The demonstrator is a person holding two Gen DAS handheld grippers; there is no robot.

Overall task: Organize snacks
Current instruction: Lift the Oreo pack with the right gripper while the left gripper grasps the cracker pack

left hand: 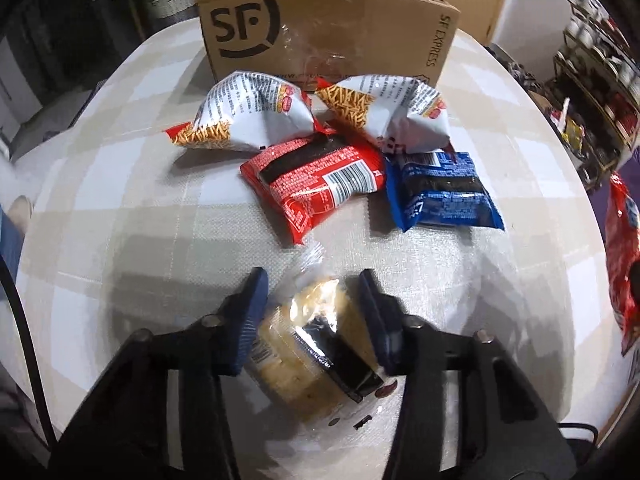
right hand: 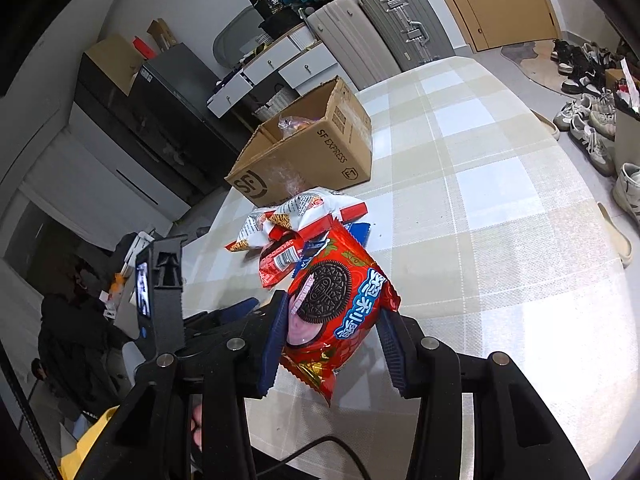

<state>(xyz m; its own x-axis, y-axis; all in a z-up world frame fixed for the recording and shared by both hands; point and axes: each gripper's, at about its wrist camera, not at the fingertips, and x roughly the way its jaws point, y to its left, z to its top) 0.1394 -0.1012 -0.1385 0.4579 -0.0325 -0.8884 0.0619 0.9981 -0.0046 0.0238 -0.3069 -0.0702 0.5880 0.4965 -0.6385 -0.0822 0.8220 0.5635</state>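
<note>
Red cookie pack (right hand: 340,312) gripped by right tongs (right hand: 332,344) above checked tablecloth (right hand: 500,220).

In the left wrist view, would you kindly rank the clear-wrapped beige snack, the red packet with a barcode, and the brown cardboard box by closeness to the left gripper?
1. Clear-wrapped beige snack: between the left gripper's jaws, which press on it.
2. Red packet with a barcode: mid-table, just beyond the fingertips.
3. Brown cardboard box: at the table's far edge, behind the white snack bags.
</note>
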